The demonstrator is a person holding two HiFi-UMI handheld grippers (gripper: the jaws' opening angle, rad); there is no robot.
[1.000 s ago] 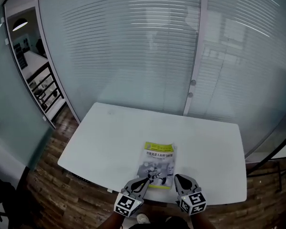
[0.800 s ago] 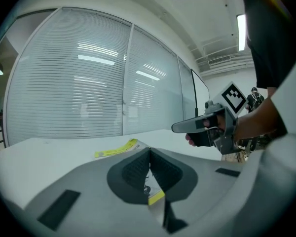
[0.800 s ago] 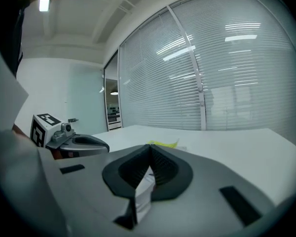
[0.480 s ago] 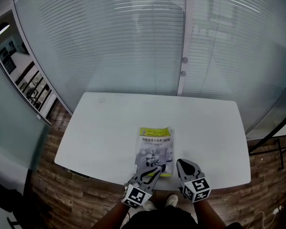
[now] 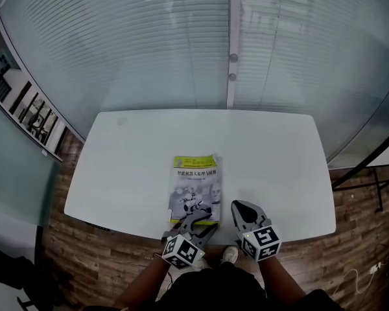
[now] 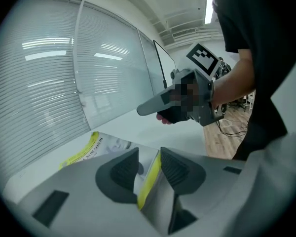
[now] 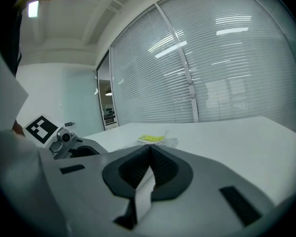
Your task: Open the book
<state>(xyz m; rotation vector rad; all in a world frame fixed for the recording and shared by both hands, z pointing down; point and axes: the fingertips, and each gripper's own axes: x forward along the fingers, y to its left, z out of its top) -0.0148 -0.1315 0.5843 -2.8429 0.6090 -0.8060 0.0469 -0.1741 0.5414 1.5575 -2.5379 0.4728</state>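
Table (image 5: 272,154): same spot under both grippers, nothing new on it. Book (image 5: 196,186): hasn't shifted, closed, cover up, straight ahead of the left gripper (image 5: 200,220) and ahead-left of the right gripper (image 5: 238,207).

Left gripper: a second ago it was pinched shut off the book's near-left corner. It has since slid in over the near edge and rolled. Its jaws have just been opening and now stand wide, with the book's yellow near edge (image 6: 150,174) between the pads and not pinched. Right gripper (image 7: 149,152): barely moved, jaws together, nothing in them, just right of the book's near-right corner.

Edges: the table's front edge runs right under both grippers, with the book's near edge just beyond it. Bare tabletop lies beyond the book, left of the left gripper and right of the right one. A glass wall (image 5: 181,44) with blinds stands past the far edge.
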